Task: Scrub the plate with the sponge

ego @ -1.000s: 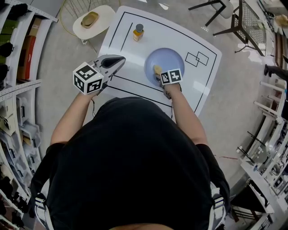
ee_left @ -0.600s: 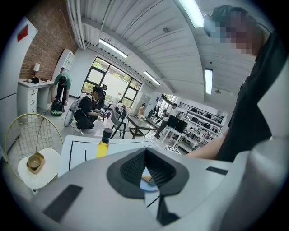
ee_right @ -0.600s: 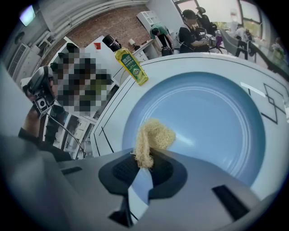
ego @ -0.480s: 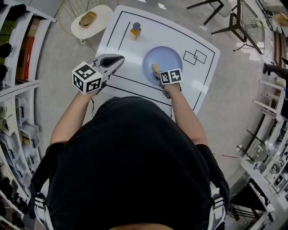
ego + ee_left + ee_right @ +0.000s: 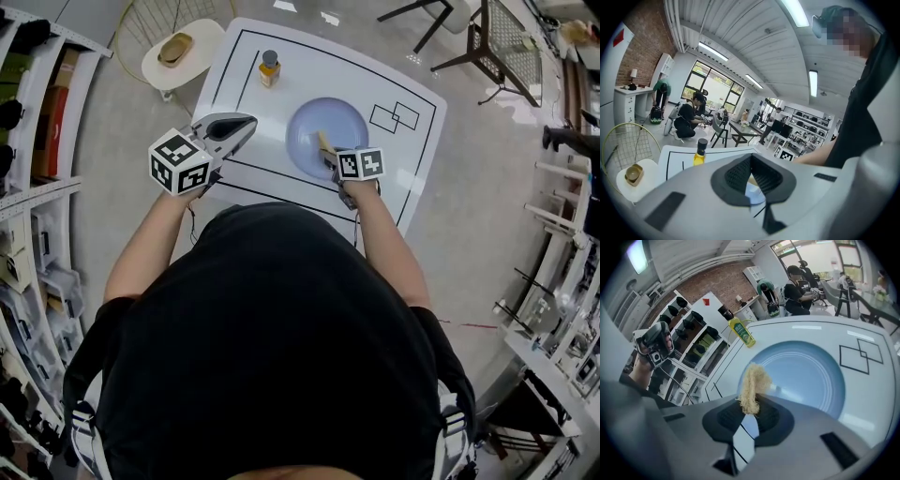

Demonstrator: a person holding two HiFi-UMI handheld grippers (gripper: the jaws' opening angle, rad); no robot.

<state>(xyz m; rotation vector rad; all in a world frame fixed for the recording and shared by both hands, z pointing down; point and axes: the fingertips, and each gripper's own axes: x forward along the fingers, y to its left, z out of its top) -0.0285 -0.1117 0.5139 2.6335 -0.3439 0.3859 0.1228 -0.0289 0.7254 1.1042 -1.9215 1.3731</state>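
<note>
The right claw (image 5: pixel 750 408) is clamped on the sponge (image 5: pixel 753 385), a pale fibrous wad that sticks out past its tips and over the blue plate (image 5: pixel 811 376); the left claw (image 5: pixel 750 160) is closed with nothing between its pads, held up off the desk (image 5: pixel 412 84) at the person's left, clear of the plate. Against the view a second ago, the sponge has slid from the plate's left part toward its middle; the bottle (image 5: pixel 269 66) and the desk lines have also drifted left in the head view, so part of that shift is the head turning; the left claw has kept its pose. I read this as a scrubbing stroke under way, the sponge crossing the plate's well rather than lifting away; whether it presses on the glaze or rides just above I cannot tell. Nothing steadies the plate, so a hard push could skate it over the smooth top; a light stroke looks wise.

The plate lies near the desk's centre, inside a black outline drawn on the white, glossy surface; two overlapping rectangles (image 5: pixel 394 116) are drawn to its right; the bottle, yellow with a dark cap, stands at the far left. Beyond, a round stand (image 5: pixel 206 37) holds a bowl (image 5: pixel 175 47); shelves (image 5: pixel 37 122) run along the left; chairs (image 5: pixel 492 47) stand on the grey floor (image 5: pixel 487 216); people (image 5: pixel 689 119) work far off.
</note>
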